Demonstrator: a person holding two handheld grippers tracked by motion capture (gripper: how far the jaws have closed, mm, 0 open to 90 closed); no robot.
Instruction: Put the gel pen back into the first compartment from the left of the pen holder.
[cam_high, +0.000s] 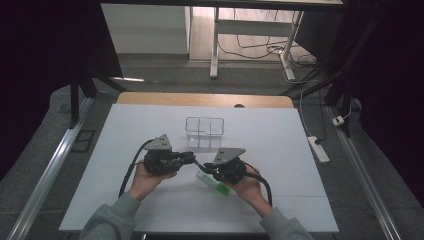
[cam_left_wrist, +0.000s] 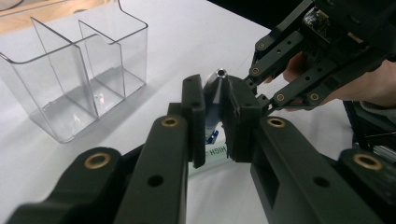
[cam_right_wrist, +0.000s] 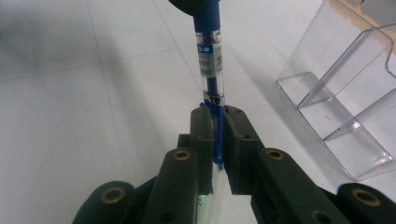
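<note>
The left tool is clamped on the pointed end of a blue pen, its 2 jaws closed around the silvery tip, which pokes out just above the pads in the left gripper view. The right tool is closed on the other end of the same pen, pinching the blue clip and the clear barrel, so the pen bridges the 2 tools just above the white counter, in front of the clear organizer with its 3 or so compartments. From above, the pen's long axis runs roughly level between the hands, left to right, tip toward the left tool and clip end toward the right. A green-and-white package lies on the counter under the right hand, touching nothing I can be sure of. The likely trouble from here: if the work is to pull the pen apart or hand it over, 2 grips pulling off-axis could bend the barrel or snap the clip. The left tool's hold sits on a tapered, smooth cone, so it could squirt out of the pads and drop the pen. A sideways swing could also knock the light organizer.
</note>
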